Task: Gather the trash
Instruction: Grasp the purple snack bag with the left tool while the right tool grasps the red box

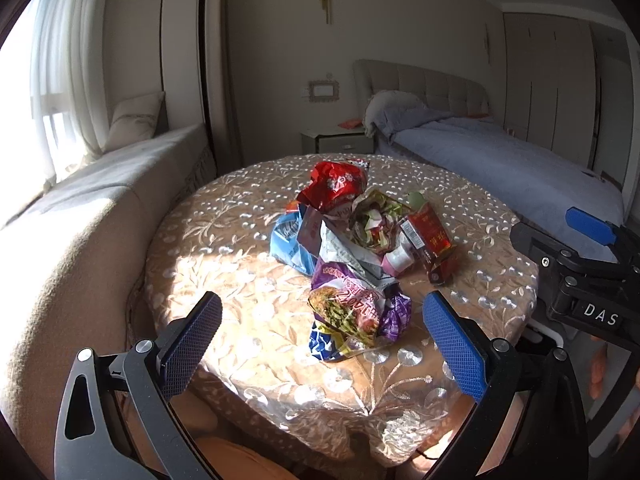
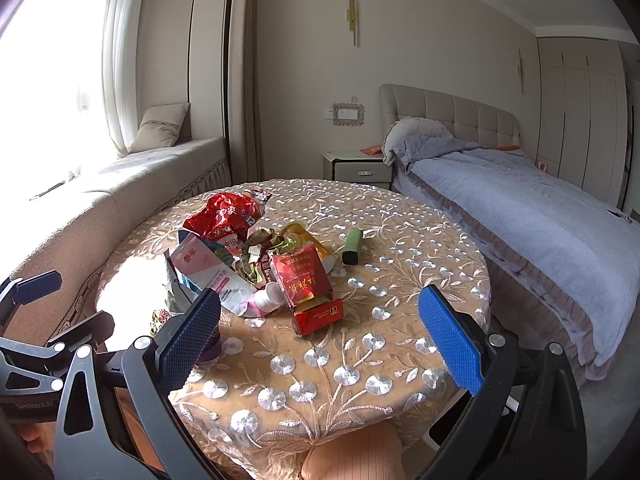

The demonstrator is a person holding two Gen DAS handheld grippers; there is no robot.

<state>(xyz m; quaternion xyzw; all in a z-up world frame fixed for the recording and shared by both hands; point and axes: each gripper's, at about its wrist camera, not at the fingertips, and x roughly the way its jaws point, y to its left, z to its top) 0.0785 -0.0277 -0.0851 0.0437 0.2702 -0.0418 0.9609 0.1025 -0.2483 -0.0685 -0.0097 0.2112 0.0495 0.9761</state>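
A heap of trash lies on the round table point(image 1: 248, 280) with its embroidered cloth. In the left wrist view I see a red crumpled bag point(image 1: 336, 186), a blue wrapper point(image 1: 290, 242), a purple snack bag point(image 1: 356, 308), a red carton point(image 1: 430, 240) and a small pink bottle point(image 1: 398, 259). My left gripper point(image 1: 322, 316) is open, its fingers either side of the purple snack bag, short of it. In the right wrist view the red carton point(image 2: 304, 280), a pink pouch point(image 2: 204, 266) and a green lighter point(image 2: 353, 246) show. My right gripper point(image 2: 320, 308) is open and empty, near the red carton.
A bed point(image 2: 520, 208) with a blue quilt runs along the right. A window seat point(image 2: 120, 176) with a cushion lies left. A nightstand point(image 2: 356, 168) stands behind the table. A stool top point(image 2: 352, 456) shows under the table's near edge.
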